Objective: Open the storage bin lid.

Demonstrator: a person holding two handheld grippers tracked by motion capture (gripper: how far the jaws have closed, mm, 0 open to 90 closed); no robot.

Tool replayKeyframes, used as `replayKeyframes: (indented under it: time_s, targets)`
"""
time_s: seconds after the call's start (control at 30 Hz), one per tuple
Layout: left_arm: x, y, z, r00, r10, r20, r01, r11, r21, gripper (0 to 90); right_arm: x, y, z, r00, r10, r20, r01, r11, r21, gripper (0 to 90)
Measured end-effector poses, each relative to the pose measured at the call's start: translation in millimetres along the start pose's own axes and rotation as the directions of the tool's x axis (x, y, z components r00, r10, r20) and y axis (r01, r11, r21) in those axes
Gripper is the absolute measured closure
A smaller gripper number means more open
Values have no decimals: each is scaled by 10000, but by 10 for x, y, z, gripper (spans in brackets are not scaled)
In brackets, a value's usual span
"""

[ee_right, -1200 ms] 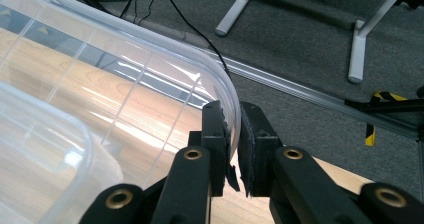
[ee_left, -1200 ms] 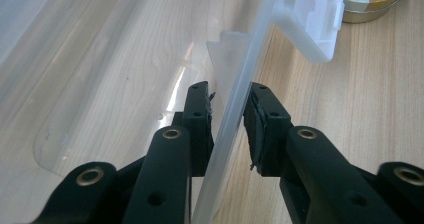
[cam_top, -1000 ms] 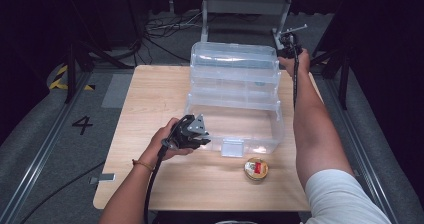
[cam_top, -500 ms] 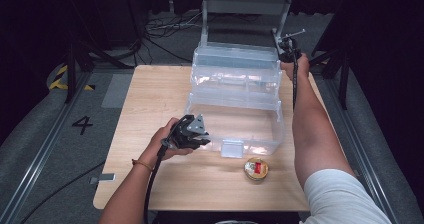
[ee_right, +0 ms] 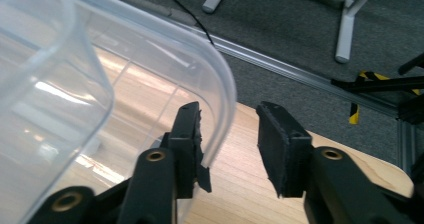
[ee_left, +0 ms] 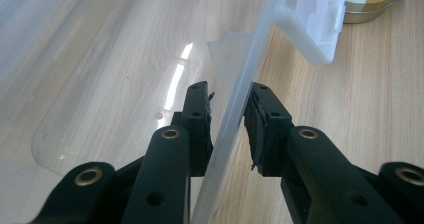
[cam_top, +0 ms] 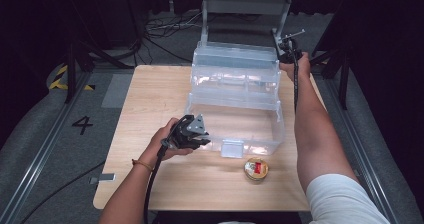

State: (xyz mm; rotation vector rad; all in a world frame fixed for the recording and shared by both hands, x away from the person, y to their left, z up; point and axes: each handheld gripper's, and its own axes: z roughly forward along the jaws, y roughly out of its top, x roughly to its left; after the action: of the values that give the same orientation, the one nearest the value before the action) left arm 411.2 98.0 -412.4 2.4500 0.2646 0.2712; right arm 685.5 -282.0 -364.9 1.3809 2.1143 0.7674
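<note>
A clear plastic storage box [cam_top: 235, 129] stands on the wooden table [cam_top: 150, 99], its lid [cam_top: 235, 64] raised at the far side. My left gripper [cam_top: 200, 134] is at the box's near left. In the left gripper view it [ee_left: 230, 96] is shut on the clear front wall [ee_left: 235, 109], one pad on each side. My right gripper [cam_top: 286, 51] is at the lid's far right corner. Its jaws [ee_right: 227, 116] have just been opening. The lid's rounded rim [ee_right: 220, 84] runs between them near the left pad, with a gap to the right pad.
A small round tin [cam_top: 256, 168] sits on the table in front of the box, by the box's front latch [ee_left: 312, 24]. Past the table's far edge are grey floor, cables and metal stand legs [cam_top: 280, 14]. The left half of the table is bare wood.
The right hand has shifted only slightly at the lid's far right corner. The left hand, the box and the tin have stayed put.
</note>
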Motion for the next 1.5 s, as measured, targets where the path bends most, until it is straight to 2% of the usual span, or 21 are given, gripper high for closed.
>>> replayKeyframes:
  time_s: [0.03,0.23,0.47,0.57,0.7,0.77,0.83,0.9,1.07,1.23,1.33,1.5]
  targets:
    - [-2,-1,0,10000,-9,-14,9,10000,-11,727,-24,-9,-36,10000,16,79,-15,10000,-26,556]
    - [-4,-3,1,10000,-8,-22,8,10000,-27,726,-58,-16,-146,9995,198,252,-190,9993,-307,494]
    - [-10,-11,5,10000,5,-67,-6,9999,-153,722,-46,-44,-290,9983,13,584,21,9983,-579,396]
    - [-16,-17,5,10000,-15,-72,14,9998,-205,721,-77,-112,-416,9993,58,379,-29,9970,-777,385]
    - [-15,-18,4,10000,1,-91,-3,9998,-207,721,-97,-184,-502,9994,72,329,-45,9967,-813,376]
    - [-15,-19,4,9999,18,-100,-20,9998,-212,721,-98,-234,-577,9996,40,274,-12,9951,-993,376]
    - [-17,-19,4,9999,26,-99,-28,9998,-201,721,-92,-275,-656,9999,-50,136,66,9931,-1167,374]
    - [-15,-11,4,9997,204,-147,-206,9998,-87,721,-85,-307,-728,9999,-125,28,128,9915,-1295,370]
    - [-18,-8,5,9996,217,-194,-218,9998,-20,717,-45,-400,-919,9989,-451,-158,422,9871,-1546,369]
    - [-19,-9,4,9996,177,-205,-177,9998,19,714,-2,-527,-1088,9979,-602,-256,558,9875,-1474,338]
    - [-20,-8,3,9996,187,-217,-186,9998,44,714,27,-615,-1184,9964,-841,-96,818,9858,-1466,334]
    - [-16,-8,3,9995,229,-200,-228,9997,56,716,62,-752,-1311,9952,-945,-268,895,9847,-1496,325]
